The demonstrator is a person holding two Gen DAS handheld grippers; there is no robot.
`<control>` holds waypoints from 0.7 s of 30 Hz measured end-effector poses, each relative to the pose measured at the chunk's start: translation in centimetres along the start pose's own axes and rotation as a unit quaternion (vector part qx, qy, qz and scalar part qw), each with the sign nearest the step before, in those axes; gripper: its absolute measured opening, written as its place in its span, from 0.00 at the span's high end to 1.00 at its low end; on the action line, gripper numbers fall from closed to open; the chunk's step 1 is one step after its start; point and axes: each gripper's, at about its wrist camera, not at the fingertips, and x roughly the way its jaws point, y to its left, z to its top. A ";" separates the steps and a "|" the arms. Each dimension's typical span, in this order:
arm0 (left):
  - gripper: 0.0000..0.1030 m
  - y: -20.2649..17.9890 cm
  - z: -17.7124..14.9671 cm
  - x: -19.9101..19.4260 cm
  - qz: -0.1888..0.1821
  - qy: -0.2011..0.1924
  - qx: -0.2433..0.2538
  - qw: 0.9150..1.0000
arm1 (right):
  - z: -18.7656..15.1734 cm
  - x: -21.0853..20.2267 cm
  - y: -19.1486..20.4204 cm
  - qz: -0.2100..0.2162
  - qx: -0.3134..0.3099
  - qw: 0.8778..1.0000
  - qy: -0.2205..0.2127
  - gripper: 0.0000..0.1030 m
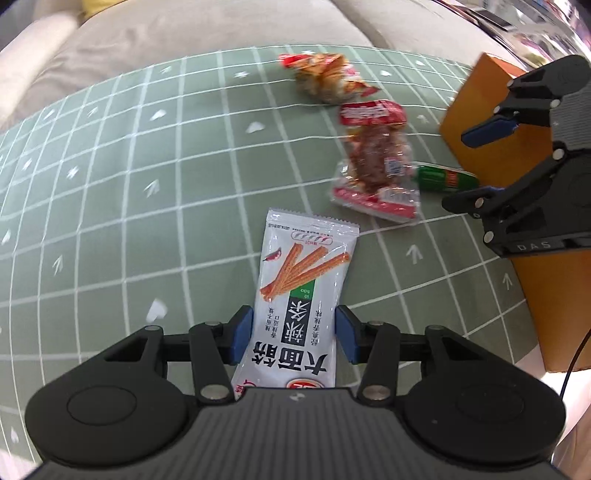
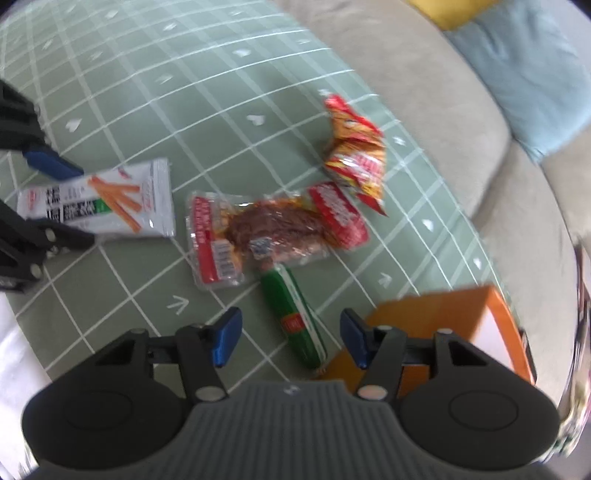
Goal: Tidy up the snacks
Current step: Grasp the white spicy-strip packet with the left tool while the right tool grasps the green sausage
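My left gripper (image 1: 294, 334) is shut on a white snack packet (image 1: 299, 295) printed with orange sticks; the packet also shows in the right wrist view (image 2: 110, 203). A clear-and-red meat packet (image 1: 373, 162) (image 2: 266, 229), a crumpled red-yellow bag (image 1: 328, 75) (image 2: 354, 155) and a green sausage (image 1: 445, 179) (image 2: 295, 317) lie on the green checked cloth (image 1: 147, 206). My right gripper (image 2: 290, 338) is open above the green sausage, beside an orange box (image 2: 443, 317). It also shows in the left wrist view (image 1: 476, 166).
The orange box (image 1: 476, 110) stands at the cloth's right edge. A beige sofa (image 1: 184, 33) (image 2: 461, 129) runs along the far side, with a light blue cushion (image 2: 535, 74) on it.
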 end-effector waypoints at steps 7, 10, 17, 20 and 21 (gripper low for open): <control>0.46 1.5 -1.7 -0.9 -0.002 0.000 -0.028 1.000 | 1.6 3.4 -1.3 0.041 0.037 0.996 0.071 0.44; 0.46 1.8 -2.1 -1.2 -0.004 -0.001 -0.037 0.999 | 1.9 3.9 -2.6 0.062 0.089 0.991 0.079 0.44; 0.46 2.3 -3.3 -2.1 -0.014 -0.002 -0.054 0.998 | 0.6 3.6 -3.5 0.128 0.204 0.966 0.094 0.80; 0.46 2.5 -3.7 -2.3 -0.020 -0.001 -0.069 0.997 | -0.6 2.6 -1.8 0.156 0.251 0.952 0.077 0.81; 0.46 2.6 -3.9 -2.5 -0.020 0.000 -0.072 0.997 | -1.1 2.2 -1.0 0.168 0.264 0.947 0.070 0.81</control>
